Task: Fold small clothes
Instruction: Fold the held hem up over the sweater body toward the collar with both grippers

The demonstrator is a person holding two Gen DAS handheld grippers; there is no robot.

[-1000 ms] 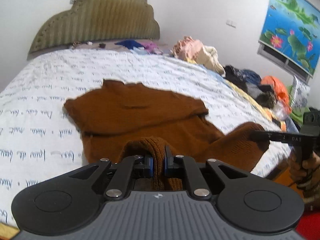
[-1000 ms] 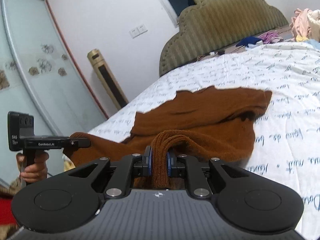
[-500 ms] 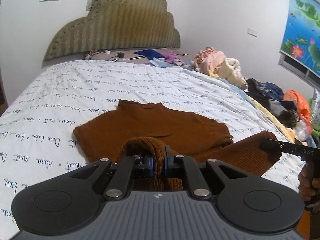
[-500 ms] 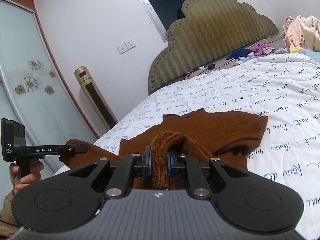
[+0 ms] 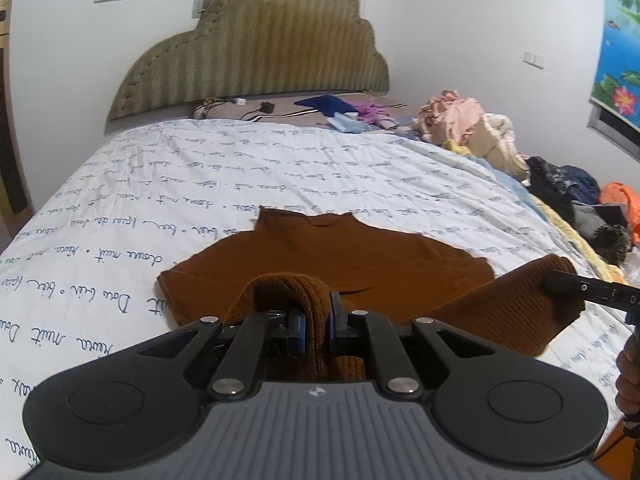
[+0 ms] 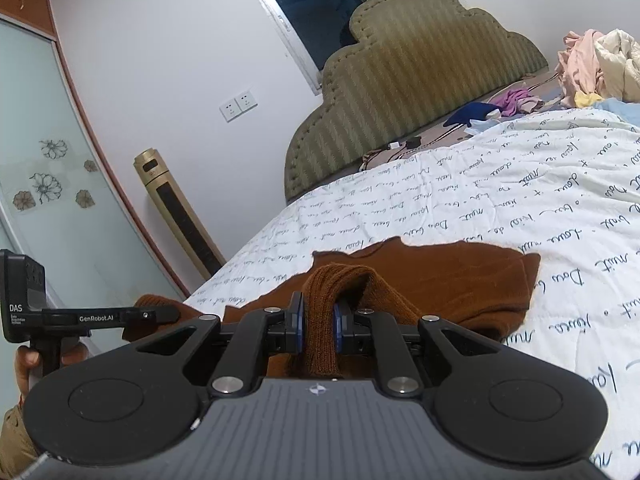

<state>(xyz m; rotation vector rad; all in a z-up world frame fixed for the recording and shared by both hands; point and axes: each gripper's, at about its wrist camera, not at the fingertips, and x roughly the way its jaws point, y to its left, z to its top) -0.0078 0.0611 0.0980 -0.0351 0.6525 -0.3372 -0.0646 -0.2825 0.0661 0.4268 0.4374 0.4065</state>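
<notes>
A brown knit sweater (image 5: 344,260) lies on the white quilt with blue script (image 5: 200,184), its collar toward the headboard. My left gripper (image 5: 317,320) is shut on a bunched ribbed edge of the sweater, lifted off the quilt. In the right wrist view the same sweater (image 6: 460,276) spreads ahead, and my right gripper (image 6: 319,322) is shut on another ribbed fold of it. The other gripper shows in each view: the right one (image 5: 560,282) clamping the hem at the right, the left one (image 6: 160,314) at the left, a hand on its handle.
A pile of loose clothes (image 5: 472,124) lines the bed's right side, with darker and orange items (image 5: 580,196) nearer. Small clothes and cables (image 5: 340,110) lie by the padded headboard (image 5: 256,40). A gold tower fan (image 6: 176,208) and a glass wardrobe door (image 6: 40,184) stand left of the bed.
Both grippers have drawn back toward the foot of the bed with the sweater's hem held. The sweater now looks smaller and further off, and more of the quilt and headboard shows.
</notes>
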